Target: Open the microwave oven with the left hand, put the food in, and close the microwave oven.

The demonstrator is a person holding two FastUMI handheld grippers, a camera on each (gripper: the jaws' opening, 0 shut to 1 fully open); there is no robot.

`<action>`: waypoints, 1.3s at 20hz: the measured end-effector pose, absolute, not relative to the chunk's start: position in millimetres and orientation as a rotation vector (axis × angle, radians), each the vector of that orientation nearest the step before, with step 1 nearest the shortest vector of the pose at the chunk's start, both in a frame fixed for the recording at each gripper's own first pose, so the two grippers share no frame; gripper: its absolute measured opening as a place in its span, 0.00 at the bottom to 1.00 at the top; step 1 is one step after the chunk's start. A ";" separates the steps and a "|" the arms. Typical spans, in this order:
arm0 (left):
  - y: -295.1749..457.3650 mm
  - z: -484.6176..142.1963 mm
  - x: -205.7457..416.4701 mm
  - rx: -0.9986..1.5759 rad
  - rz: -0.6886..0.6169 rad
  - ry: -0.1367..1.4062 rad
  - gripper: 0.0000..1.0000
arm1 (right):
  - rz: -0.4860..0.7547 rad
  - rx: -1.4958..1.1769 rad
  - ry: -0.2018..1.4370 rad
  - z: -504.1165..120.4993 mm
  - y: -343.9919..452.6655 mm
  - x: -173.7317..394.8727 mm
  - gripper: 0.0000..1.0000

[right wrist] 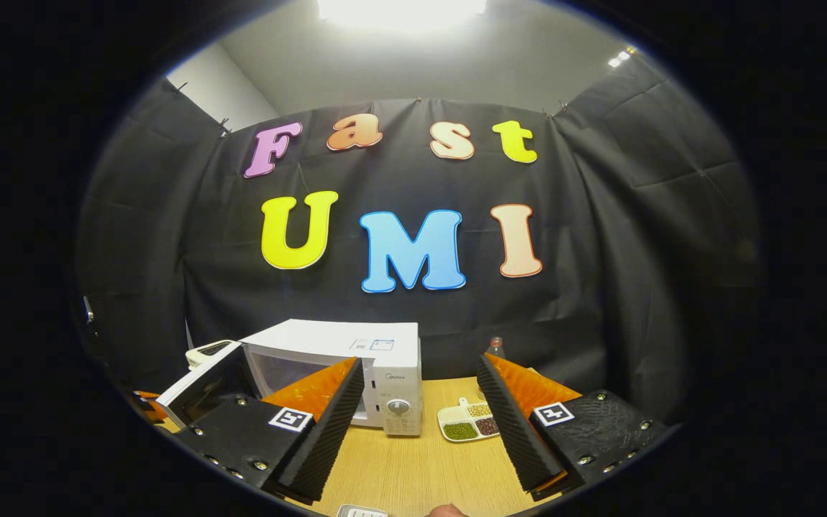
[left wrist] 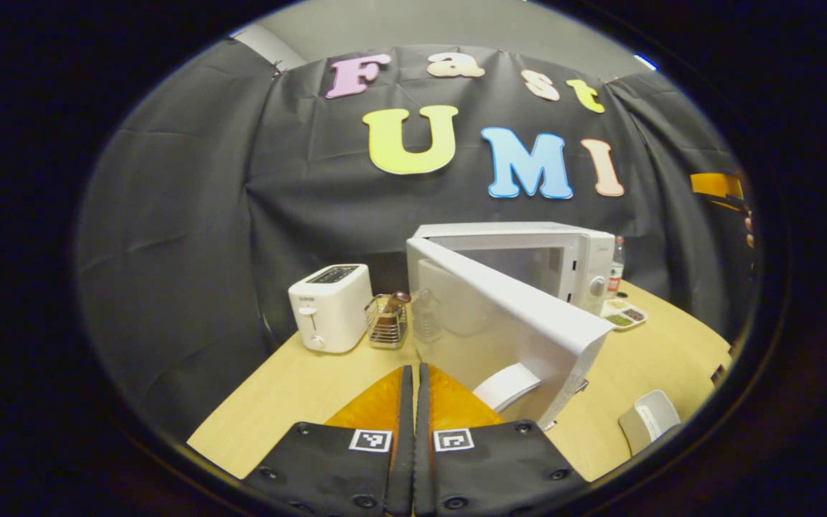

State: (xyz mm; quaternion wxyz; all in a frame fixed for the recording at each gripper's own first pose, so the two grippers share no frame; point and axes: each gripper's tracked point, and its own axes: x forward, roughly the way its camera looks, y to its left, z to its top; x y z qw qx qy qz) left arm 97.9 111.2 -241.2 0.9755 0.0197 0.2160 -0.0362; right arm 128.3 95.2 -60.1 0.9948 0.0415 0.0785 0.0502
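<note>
Right gripper (right wrist: pixel 421 424), with its jaws standing wide apart and nothing between them, is hovering above the pale wooden bench (right wrist: pixel 413 467) and facing the small white divided dish of green, brown and pale foods (right wrist: pixel 468 421), which is lying just ahead, framed between the two fingers and slightly toward the right one. That dish is sitting on the bench just beside the right front corner of the boxy white microwave oven (right wrist: pixel 356 359), next to its dial panel, so the food is lying straight ahead of the right gripper while the oven mouth is opening to the left of it. In the left gripper view the white microwave door (left wrist: pixel 507 323) is already standing swung out toward the camera, hinged on its left edge, leaving the cavity exposed; the same divided dish is showing at the right of the oven, well beyond the door. Left gripper (left wrist: pixel 413 431) is sitting with its two fingers pressed together and holding nothing, pointing along the bench toward the near edge of that open door but apart from it. A white two-slot toaster (left wrist: pixel 329 305) and a small wire basket of utensils (left wrist: pixel 387 321) are standing to the left of the oven, clear of the path. Judging from this layout, the opening step looks done and the right gripper is the nearer one to the food, so the coming move is probably a forward reach, closing on the dish rim, then a carry leftward into the cavity.
</note>
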 end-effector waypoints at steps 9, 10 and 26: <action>40.7 -245.7 132.7 0.003 -0.270 0.439 0.07 | 0.043 0.062 0.166 -61.0 86.8 126.8 0.96; 32.7 -247.3 136.7 0.000 -0.294 0.442 0.07 | 0.036 0.060 0.168 -61.5 86.2 125.5 0.96; -66.8 -264.0 228.4 -0.047 -0.512 0.416 0.07 | -0.145 0.043 0.218 -74.3 57.6 109.6 0.96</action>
